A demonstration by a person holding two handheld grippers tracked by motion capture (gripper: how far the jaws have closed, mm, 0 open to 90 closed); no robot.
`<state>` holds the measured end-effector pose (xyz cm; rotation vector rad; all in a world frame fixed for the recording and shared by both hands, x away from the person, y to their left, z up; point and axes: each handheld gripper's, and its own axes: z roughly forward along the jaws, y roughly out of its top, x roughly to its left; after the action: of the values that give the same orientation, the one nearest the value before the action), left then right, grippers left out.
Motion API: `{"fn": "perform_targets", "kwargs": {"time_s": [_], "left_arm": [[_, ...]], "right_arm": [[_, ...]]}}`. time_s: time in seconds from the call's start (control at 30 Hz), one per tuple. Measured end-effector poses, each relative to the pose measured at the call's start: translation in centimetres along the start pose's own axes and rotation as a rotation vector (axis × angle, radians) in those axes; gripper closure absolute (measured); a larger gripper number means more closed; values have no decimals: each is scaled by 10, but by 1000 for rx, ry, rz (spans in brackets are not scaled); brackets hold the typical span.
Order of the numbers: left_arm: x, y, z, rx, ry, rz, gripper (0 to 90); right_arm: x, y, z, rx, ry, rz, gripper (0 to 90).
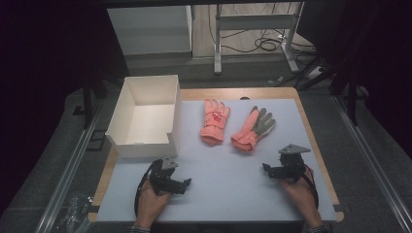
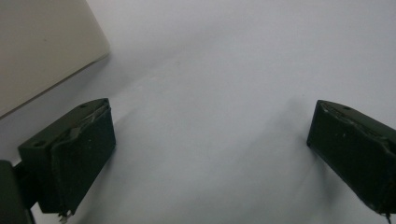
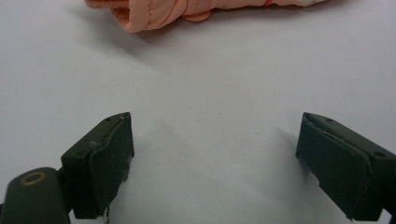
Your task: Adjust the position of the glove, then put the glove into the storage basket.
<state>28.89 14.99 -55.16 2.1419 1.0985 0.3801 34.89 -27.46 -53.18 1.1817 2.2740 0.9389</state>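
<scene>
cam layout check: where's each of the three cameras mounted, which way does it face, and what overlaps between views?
High view: above the person's side, looking forward and down at the table, box, two gloves; both hands, left gripper, right gripper.
Left gripper view: rides the left gripper, facing the white mat; open jaws, box wall.
Right gripper view: rides the right gripper, open jaws, facing the right glove.
Shared: right glove with high view.
</scene>
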Motion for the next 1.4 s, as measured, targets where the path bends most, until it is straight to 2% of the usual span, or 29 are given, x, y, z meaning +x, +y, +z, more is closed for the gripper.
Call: {"fn": "perform_targets", "kwargs": {"time_s": [1.13, 1.4], "left_arm": [[0, 0, 0, 3, 1, 4, 10], [0, 0, 0, 2, 1, 3, 10]], "right_arm": [[-2, 2, -1, 5, 11, 4, 118], [-7, 9, -5, -7, 41, 42, 134]]}}
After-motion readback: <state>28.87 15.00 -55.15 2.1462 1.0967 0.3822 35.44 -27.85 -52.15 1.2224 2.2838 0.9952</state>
